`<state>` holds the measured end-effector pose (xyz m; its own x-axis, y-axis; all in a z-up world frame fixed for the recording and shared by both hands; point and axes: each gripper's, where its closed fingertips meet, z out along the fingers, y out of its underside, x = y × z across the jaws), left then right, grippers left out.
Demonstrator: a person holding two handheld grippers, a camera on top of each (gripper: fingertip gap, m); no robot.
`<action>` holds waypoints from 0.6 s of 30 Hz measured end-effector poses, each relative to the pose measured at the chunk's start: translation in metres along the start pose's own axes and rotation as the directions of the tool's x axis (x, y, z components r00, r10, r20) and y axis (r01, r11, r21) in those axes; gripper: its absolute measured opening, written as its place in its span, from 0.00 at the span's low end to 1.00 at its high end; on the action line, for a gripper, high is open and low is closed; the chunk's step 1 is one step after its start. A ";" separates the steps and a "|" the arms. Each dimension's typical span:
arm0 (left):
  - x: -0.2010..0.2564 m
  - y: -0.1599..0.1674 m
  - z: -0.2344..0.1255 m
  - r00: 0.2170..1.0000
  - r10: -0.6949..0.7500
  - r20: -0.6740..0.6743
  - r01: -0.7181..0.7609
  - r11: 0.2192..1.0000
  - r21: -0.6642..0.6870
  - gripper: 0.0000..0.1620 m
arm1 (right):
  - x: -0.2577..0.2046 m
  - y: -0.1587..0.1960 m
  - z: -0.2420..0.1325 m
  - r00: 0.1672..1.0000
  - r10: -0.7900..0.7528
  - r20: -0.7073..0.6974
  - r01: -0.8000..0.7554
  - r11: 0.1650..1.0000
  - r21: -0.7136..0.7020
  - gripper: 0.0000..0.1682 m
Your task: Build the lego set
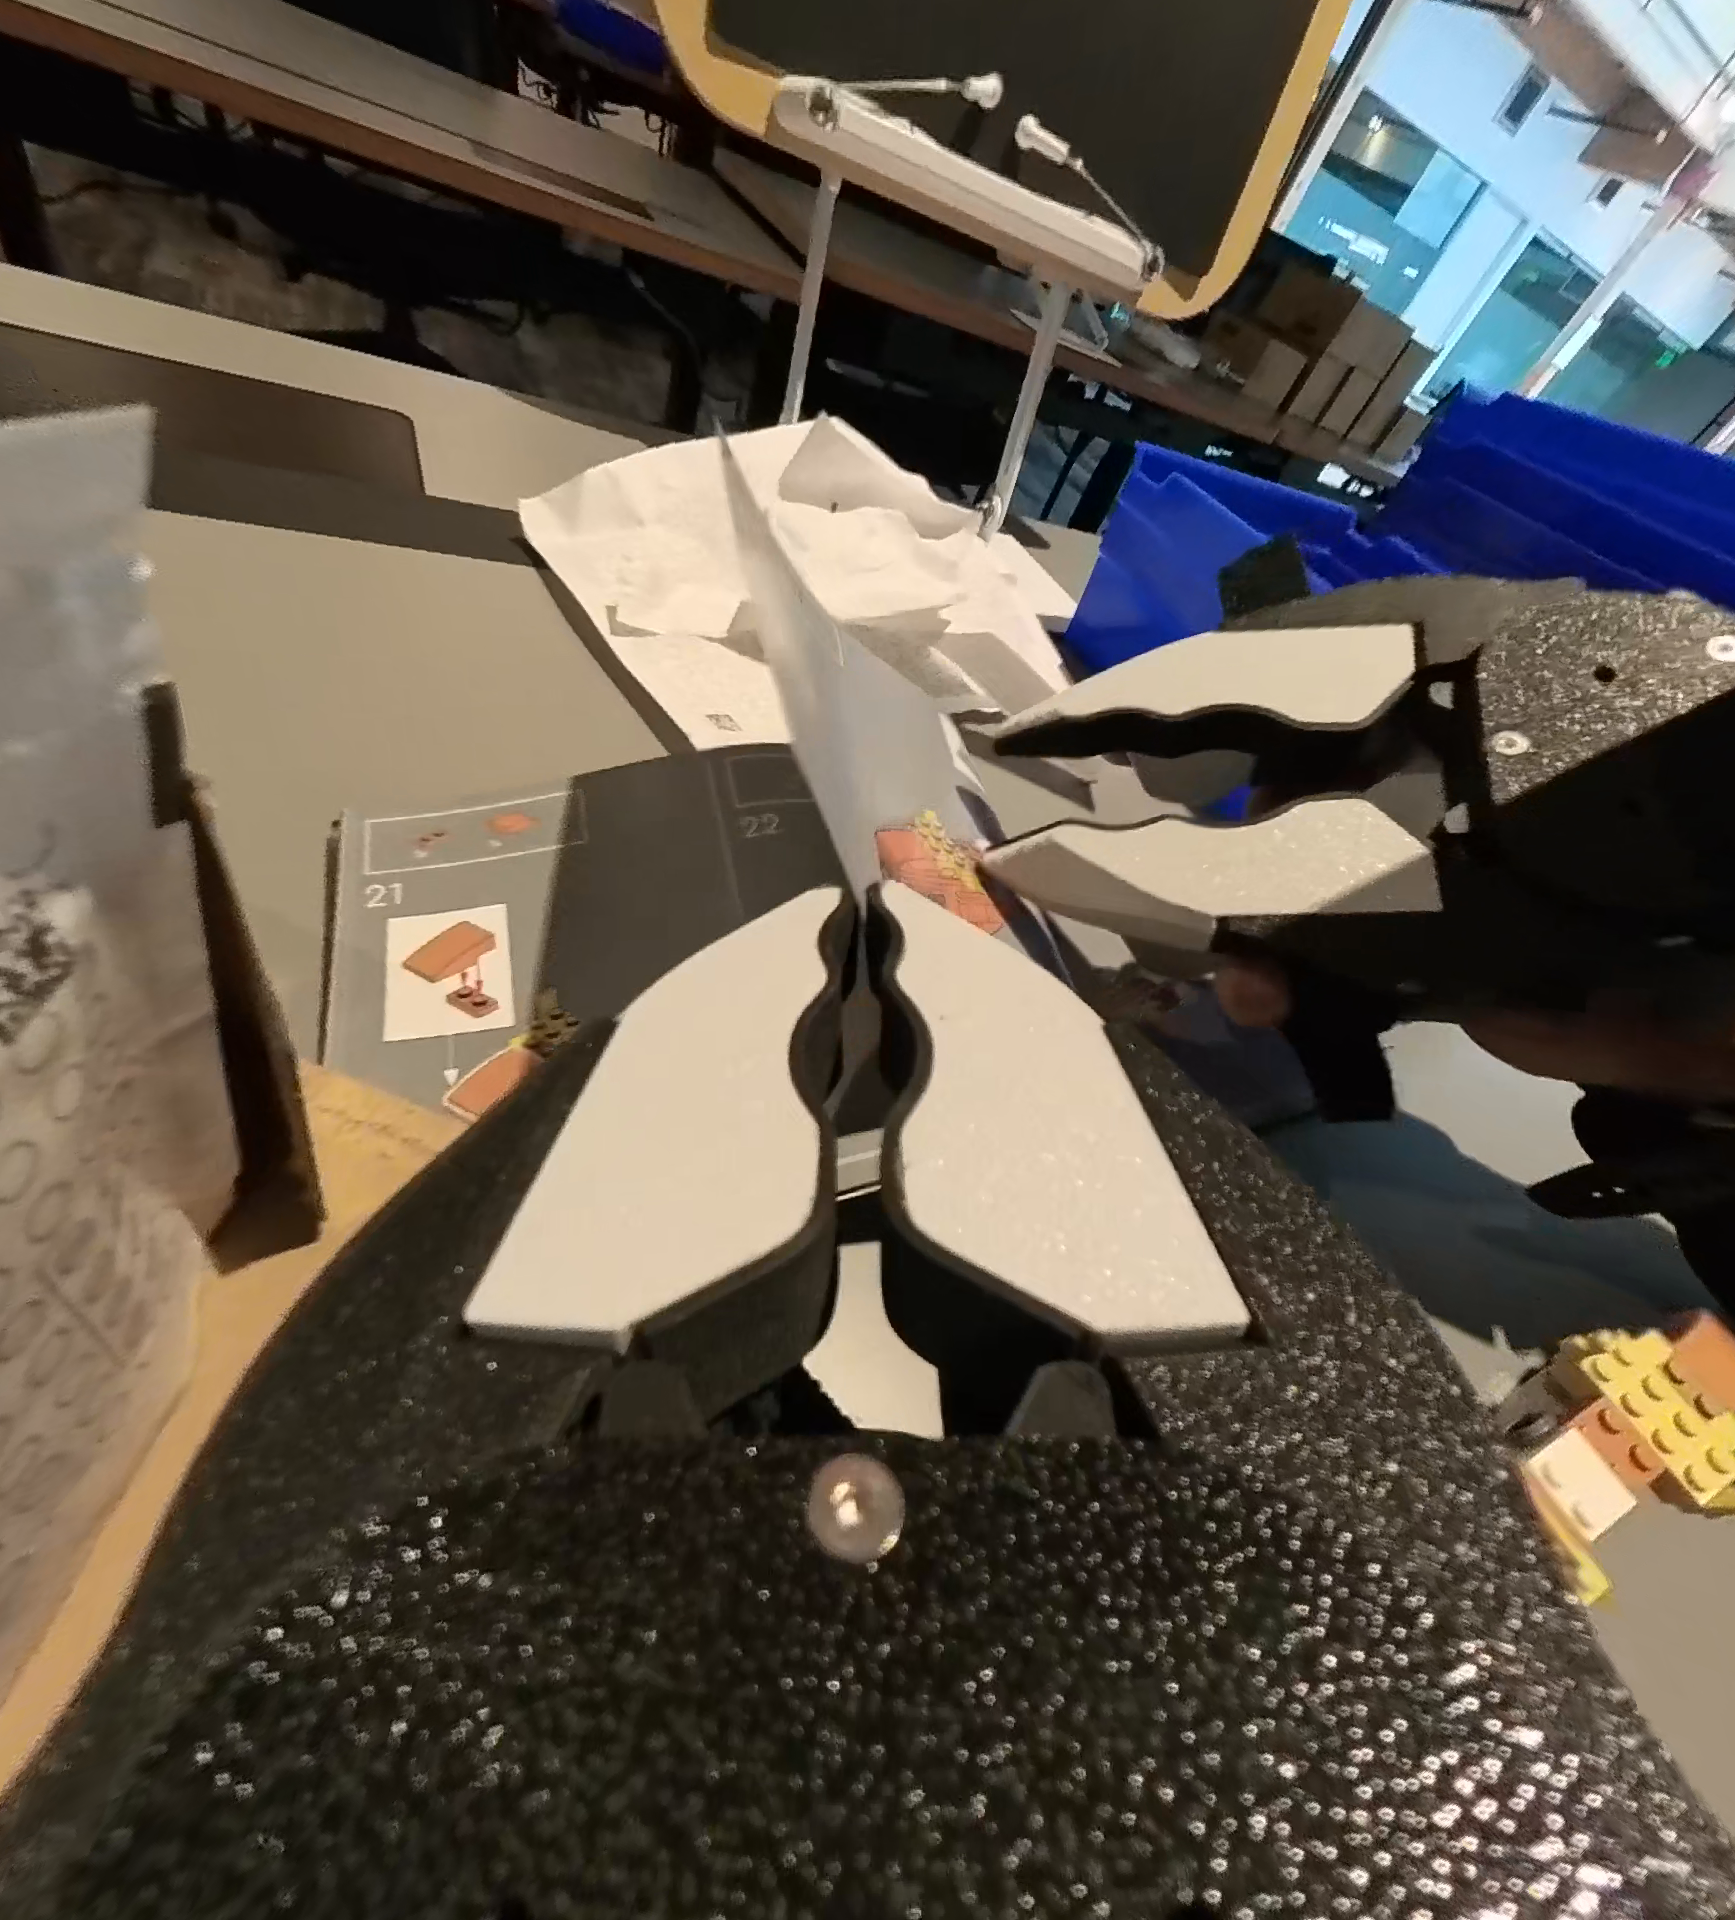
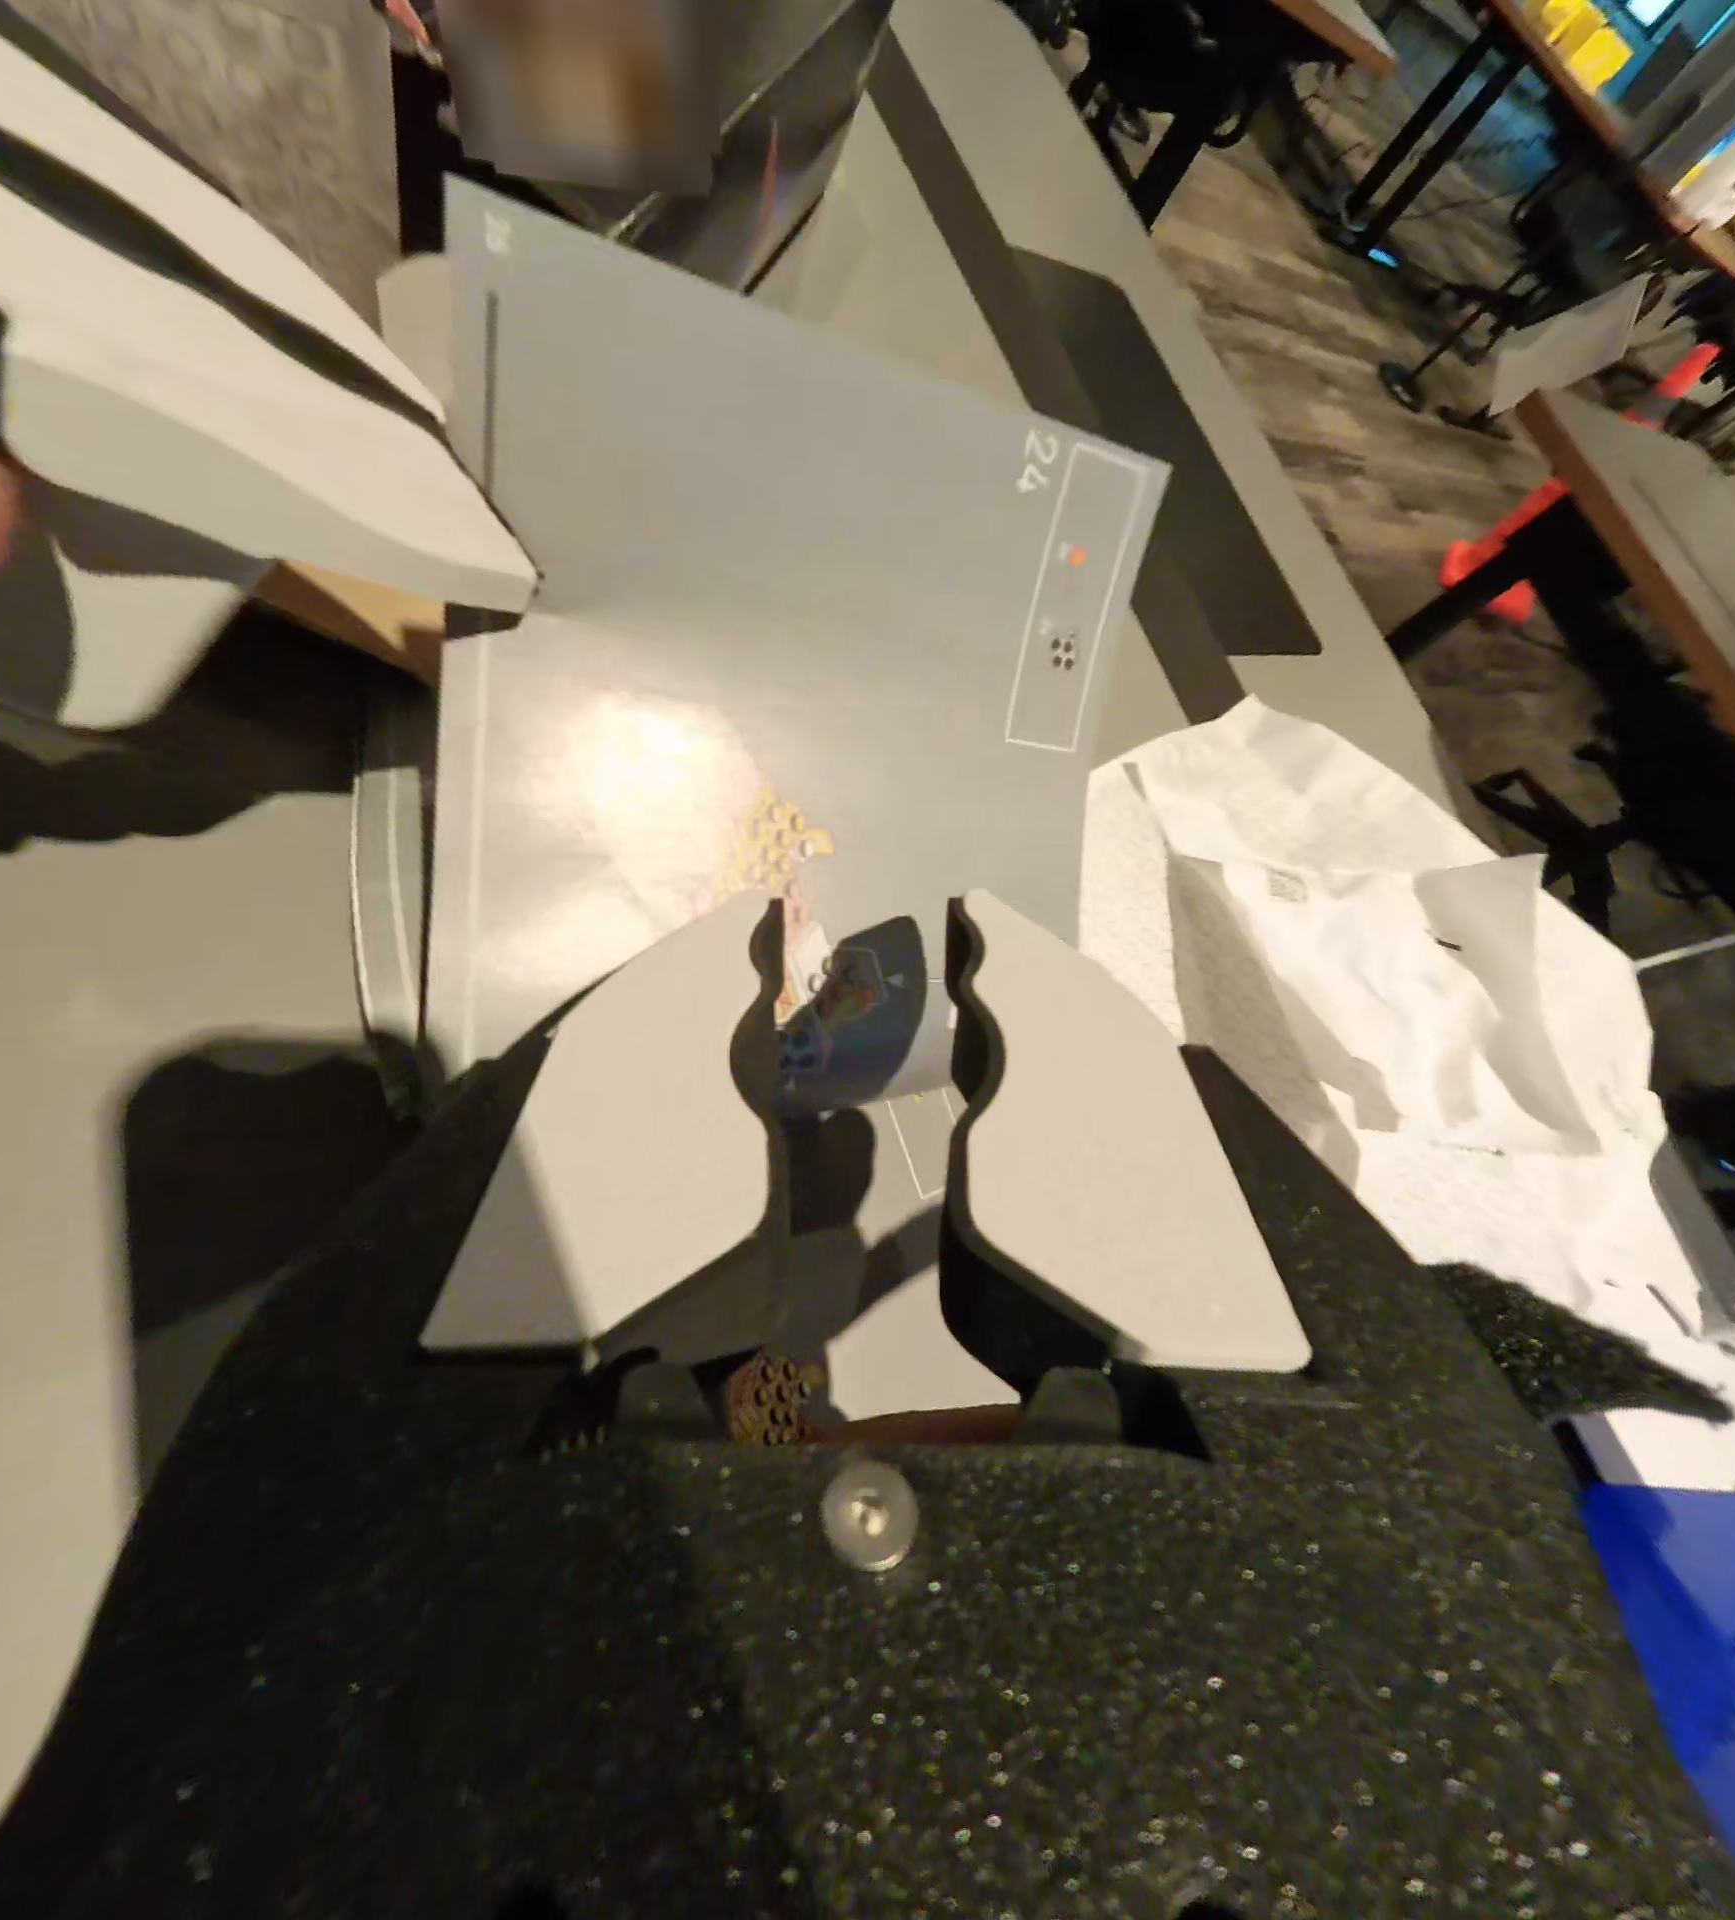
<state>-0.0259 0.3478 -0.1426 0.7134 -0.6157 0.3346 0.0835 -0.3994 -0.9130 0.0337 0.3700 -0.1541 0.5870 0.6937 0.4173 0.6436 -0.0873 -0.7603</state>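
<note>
The instruction booklet [image 1: 489, 914] lies open on the grey table [image 1: 343, 644]. My left gripper [image 1: 868, 899] is shut on one of its pages [image 1: 827, 686] and holds the page upright, edge on to the camera. In the right wrist view the same page [image 2: 738, 540] faces me, with the left gripper [image 2: 504, 566] pinching its edge. My right gripper [image 2: 863, 914] is open just in front of the page's lower part; it also shows in the left wrist view [image 1: 993, 795]. A partly built yellow, brown and white lego model [image 1: 1652, 1423] lies at the lower right.
A clear plastic bag [image 1: 11, 987] stands at the left. Crumpled white paper bags [image 1: 842, 561] [image 2: 1362, 935] lie behind the booklet. Blue bins [image 1: 1465, 499] [image 2: 1725, 1621] stand at the right. A dark screen on a stand [image 1: 1050, 104] is at the back. There is about 7 centimeters between the tips of the two grippers.
</note>
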 end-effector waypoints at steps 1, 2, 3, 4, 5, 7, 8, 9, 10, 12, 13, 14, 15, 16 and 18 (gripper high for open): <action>-0.002 0.002 0.000 1.000 0.002 0.002 -0.002 1.000 -0.012 0.01 | -0.001 0.001 0.003 1.000 -0.003 0.002 0.003 1.000 -0.008 0.17; -0.004 0.003 0.000 1.000 0.001 0.005 -0.001 1.000 -0.017 0.02 | -0.003 0.002 0.006 1.000 -0.005 0.008 0.005 1.000 -0.016 0.18; -0.006 0.003 -0.001 1.000 -0.001 0.008 0.001 1.000 -0.017 0.04 | -0.005 0.004 0.008 1.000 -0.009 0.013 0.009 1.000 -0.023 0.18; -0.008 0.004 -0.001 1.000 0.005 0.013 -0.004 1.000 -0.025 0.06 | -0.007 0.005 0.010 1.000 -0.016 0.015 0.016 0.999 -0.029 0.18; -0.011 0.006 -0.002 1.000 0.018 0.021 -0.017 0.999 -0.038 0.09 | -0.008 0.006 0.012 1.000 -0.025 0.014 0.025 0.999 -0.034 0.18; -0.013 0.009 -0.004 0.998 0.064 0.028 -0.062 0.996 -0.067 0.16 | -0.010 0.007 0.014 0.999 -0.042 0.007 0.042 0.998 -0.041 0.17; -0.014 0.013 -0.006 0.995 0.095 0.031 -0.092 0.992 -0.087 0.20 | -0.011 0.007 0.015 0.999 -0.048 0.005 0.048 0.998 -0.044 0.17; -0.014 0.017 -0.010 0.991 0.130 0.030 -0.126 0.986 -0.113 0.23 | -0.011 0.007 0.015 0.999 -0.052 0.005 0.052 0.998 -0.046 0.17; -0.013 0.021 -0.015 0.985 0.170 0.027 -0.165 0.977 -0.134 0.25 | -0.012 0.007 0.015 0.999 -0.054 0.004 0.054 0.997 -0.047 0.17; -0.012 0.026 -0.028 0.957 0.289 0.026 -0.280 0.944 -0.173 0.26 | -0.012 0.007 0.016 0.998 -0.056 0.003 0.056 0.997 -0.049 0.17; -0.014 0.030 -0.035 0.930 0.365 0.037 -0.351 0.915 -0.201 0.27 | -0.012 0.007 0.016 0.998 -0.056 0.004 0.056 0.997 -0.049 0.17; -0.018 0.034 -0.043 0.893 0.447 0.047 -0.425 0.874 -0.237 0.27 | -0.012 0.007 0.016 0.998 -0.056 0.004 0.056 0.997 -0.050 0.18; -0.023 0.039 -0.050 0.851 0.523 0.047 -0.491 0.824 -0.284 0.27 | -0.012 0.006 0.016 0.998 -0.056 0.005 0.057 0.997 -0.051 0.18; -0.029 0.046 -0.057 0.809 0.587 0.046 -0.540 0.770 -0.339 0.27 | -0.012 0.006 0.017 0.998 -0.057 0.006 0.057 0.997 -0.051 0.18; -0.043 0.054 -0.069 0.741 0.670 0.052 -0.591 0.686 -0.425 0.28 | -0.013 0.006 0.017 0.998 -0.060 0.006 0.060 0.997 -0.053 0.18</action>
<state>-0.1004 0.3058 -0.1898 0.6206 -0.6881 -0.3759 -0.6596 -0.1990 -0.7248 0.0215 0.3728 -0.1724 0.5445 0.7022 0.4587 0.7026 -0.0831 -0.7067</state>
